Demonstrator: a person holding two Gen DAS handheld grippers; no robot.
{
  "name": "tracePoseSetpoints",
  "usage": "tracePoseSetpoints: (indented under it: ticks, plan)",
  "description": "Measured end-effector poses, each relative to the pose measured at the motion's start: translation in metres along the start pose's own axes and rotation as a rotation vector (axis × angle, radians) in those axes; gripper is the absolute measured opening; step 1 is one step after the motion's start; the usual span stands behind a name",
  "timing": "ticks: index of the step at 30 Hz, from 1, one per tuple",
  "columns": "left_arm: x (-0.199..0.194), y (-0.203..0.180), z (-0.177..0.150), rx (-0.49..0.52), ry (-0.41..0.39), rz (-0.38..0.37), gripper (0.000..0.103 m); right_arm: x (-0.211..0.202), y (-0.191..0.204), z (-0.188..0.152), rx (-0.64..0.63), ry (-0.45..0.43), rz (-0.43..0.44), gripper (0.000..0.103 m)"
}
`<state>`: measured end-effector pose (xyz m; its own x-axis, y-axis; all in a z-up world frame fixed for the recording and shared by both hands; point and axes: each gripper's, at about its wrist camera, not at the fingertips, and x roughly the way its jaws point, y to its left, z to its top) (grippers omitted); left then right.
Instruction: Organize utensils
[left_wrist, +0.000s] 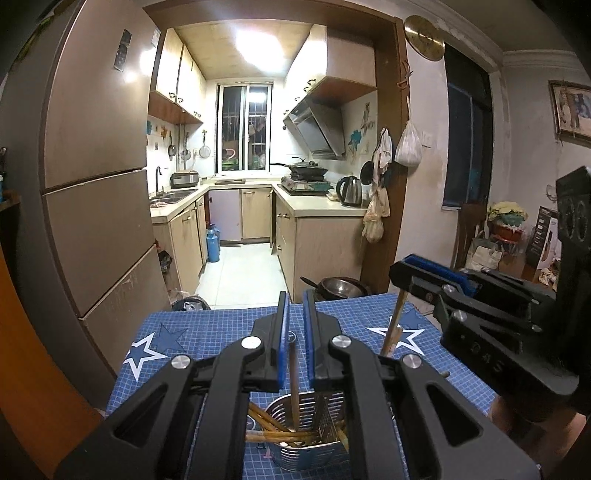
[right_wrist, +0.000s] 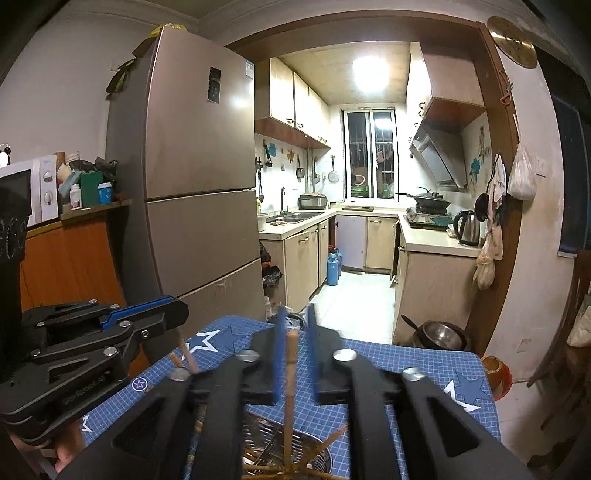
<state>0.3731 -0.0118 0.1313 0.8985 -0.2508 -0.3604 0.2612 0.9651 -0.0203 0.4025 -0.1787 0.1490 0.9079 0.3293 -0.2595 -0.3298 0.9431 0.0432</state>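
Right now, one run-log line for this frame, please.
left gripper: open around chopstick | right gripper: open around chopstick | both chopsticks standing in metal holder

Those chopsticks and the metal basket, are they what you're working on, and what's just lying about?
In the job:
chopsticks
metal basket
left gripper
right gripper

Just around:
kettle
steel bowl
fridge
microwave
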Motion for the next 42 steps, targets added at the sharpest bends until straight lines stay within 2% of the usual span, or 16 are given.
tracePoseSetpoints:
  ticks: [1, 3, 5, 8, 10, 13, 14, 15, 17, 19, 23, 27, 30, 35, 37, 42]
  plan:
    - [-0.001, 0.0, 0.0, -0.001, -0.004, 0.002, 0.016, -0.002, 0.0, 0.0, 0.002, -0.007, -0.002, 0.036]
    - [-0.005, 0.0, 0.002, 0.0, -0.018, 0.013, 0.031, -0.007, 0.0, 0.003, 0.002, -0.018, -0.005, 0.036]
    - [-0.013, -0.001, 0.005, 0.007, -0.034, 0.022, 0.034, -0.014, 0.001, 0.006, -0.002, -0.032, -0.011, 0.038]
    - [-0.032, -0.004, 0.013, 0.019, -0.073, 0.043, 0.044, -0.037, 0.006, 0.017, -0.008, -0.08, -0.024, 0.048]
    - [-0.053, -0.007, 0.02, 0.025, -0.117, 0.055, 0.049, -0.058, 0.013, 0.026, -0.024, -0.126, -0.03, 0.064]
    - [-0.104, -0.013, 0.031, 0.045, -0.228, 0.084, 0.062, -0.107, 0.031, 0.038, -0.074, -0.225, -0.039, 0.083]
    - [-0.118, -0.016, 0.033, 0.052, -0.26, 0.094, 0.071, -0.128, 0.038, 0.041, -0.082, -0.263, -0.034, 0.088]
    - [-0.146, -0.019, 0.034, 0.058, -0.318, 0.106, 0.082, -0.147, 0.043, 0.041, -0.084, -0.295, -0.03, 0.098]
    - [-0.187, -0.026, 0.028, 0.072, -0.402, 0.131, 0.097, -0.185, 0.055, 0.037, -0.093, -0.352, -0.036, 0.099]
    - [-0.224, -0.033, 0.013, 0.1, -0.468, 0.153, 0.098, -0.216, 0.064, 0.027, -0.089, -0.391, -0.044, 0.099]
    - [-0.277, -0.044, -0.033, 0.157, -0.525, 0.187, 0.098, -0.273, 0.083, -0.016, -0.082, -0.426, -0.061, 0.099]
    - [-0.303, -0.042, -0.081, 0.134, -0.524, 0.215, 0.098, -0.303, 0.096, -0.069, -0.073, -0.391, -0.121, 0.099]
    - [-0.308, -0.036, -0.121, 0.094, -0.482, 0.236, 0.098, -0.318, 0.102, -0.116, -0.031, -0.346, -0.14, 0.099]
    - [-0.295, -0.017, -0.197, -0.013, -0.326, 0.238, 0.098, -0.32, 0.101, -0.19, 0.057, -0.211, -0.164, 0.099]
    - [-0.284, -0.014, -0.217, -0.039, -0.26, 0.251, 0.098, -0.317, 0.101, -0.213, 0.08, -0.154, -0.182, 0.099]
    - [-0.276, -0.015, -0.236, -0.056, -0.209, 0.246, 0.098, -0.306, 0.102, -0.244, 0.096, -0.056, -0.206, 0.099]
